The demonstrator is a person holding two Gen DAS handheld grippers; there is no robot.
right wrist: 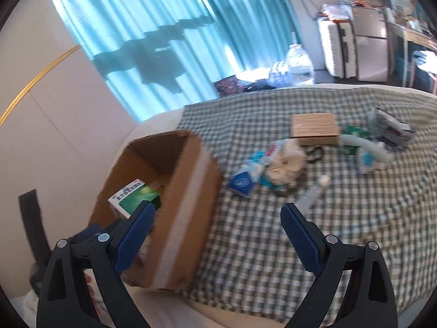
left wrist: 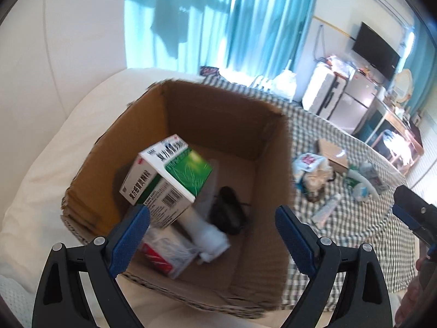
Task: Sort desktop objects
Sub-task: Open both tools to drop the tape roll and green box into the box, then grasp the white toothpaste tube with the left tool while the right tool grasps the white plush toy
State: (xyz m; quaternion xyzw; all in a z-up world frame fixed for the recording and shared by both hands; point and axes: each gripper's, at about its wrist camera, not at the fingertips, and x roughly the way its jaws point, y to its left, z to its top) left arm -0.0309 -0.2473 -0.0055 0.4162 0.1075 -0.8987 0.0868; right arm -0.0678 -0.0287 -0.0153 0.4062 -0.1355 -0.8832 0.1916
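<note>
An open cardboard box [left wrist: 226, 114] stands on the bed; it also shows in the right wrist view [right wrist: 188, 205]. Inside it a green and white medicine box [left wrist: 166, 177] sits tilted above a white roll [left wrist: 207, 235], a black object [left wrist: 228, 213] and a clear packet with red [left wrist: 166, 254]. My left gripper [left wrist: 213, 235] is open above the box's near side, holding nothing. My right gripper [right wrist: 218, 235] is open and empty over the checked cloth beside the box. Loose items lie on the cloth: a small brown carton [right wrist: 314, 128], a tube [right wrist: 311, 195], a blue and white packet [right wrist: 243, 183].
The green checked cloth [right wrist: 273, 246] covers the bed. A white pillow [left wrist: 41, 169] lies left of the box. Teal curtains [right wrist: 136, 41], a water jug [right wrist: 299, 65], a fridge and a desk stand behind. The right gripper's tip shows in the left wrist view [left wrist: 409, 207].
</note>
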